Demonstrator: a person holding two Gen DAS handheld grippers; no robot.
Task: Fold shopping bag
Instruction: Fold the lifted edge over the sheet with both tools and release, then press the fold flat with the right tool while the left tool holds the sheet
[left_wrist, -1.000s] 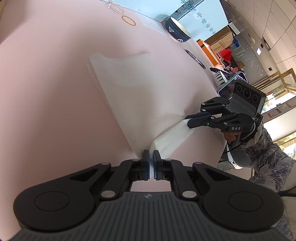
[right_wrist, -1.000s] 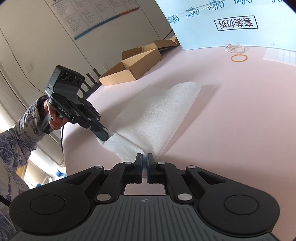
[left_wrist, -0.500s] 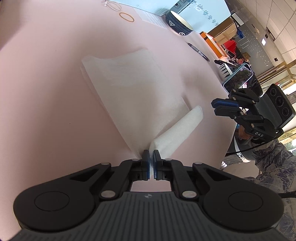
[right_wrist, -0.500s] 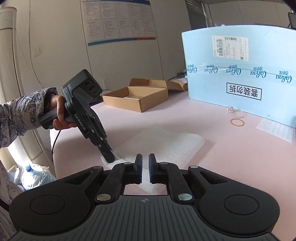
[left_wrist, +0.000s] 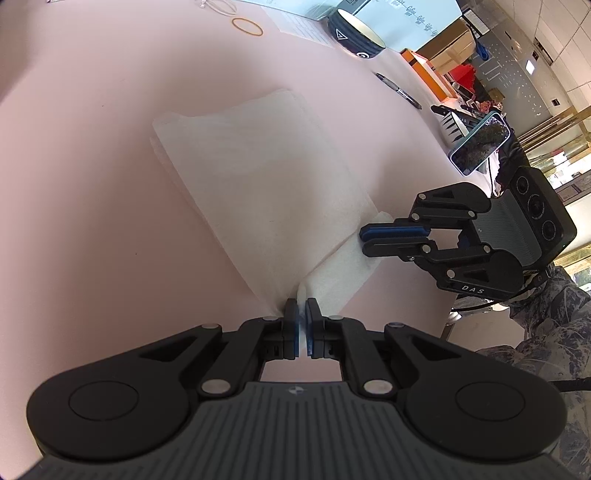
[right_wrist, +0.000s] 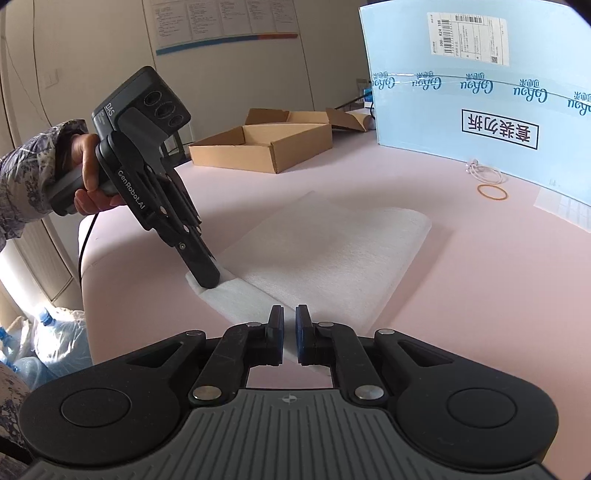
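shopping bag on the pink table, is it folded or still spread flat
Partly folded. The white shopping bag lies in layers, its near end turned into a narrow strip pinched by the left gripper.

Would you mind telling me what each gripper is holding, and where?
Left gripper pinches the white bag's near corner; right gripper is shut on its other near corner.

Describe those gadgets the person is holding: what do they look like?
Both grippers, left and right, are black linkage devices with blue-padded jaws, silver pivot screws and grey ribbed bodies. Each has a three-lens camera block, "DAS" lettering and a black cable. The sleeves are blue-grey patterned fabric.
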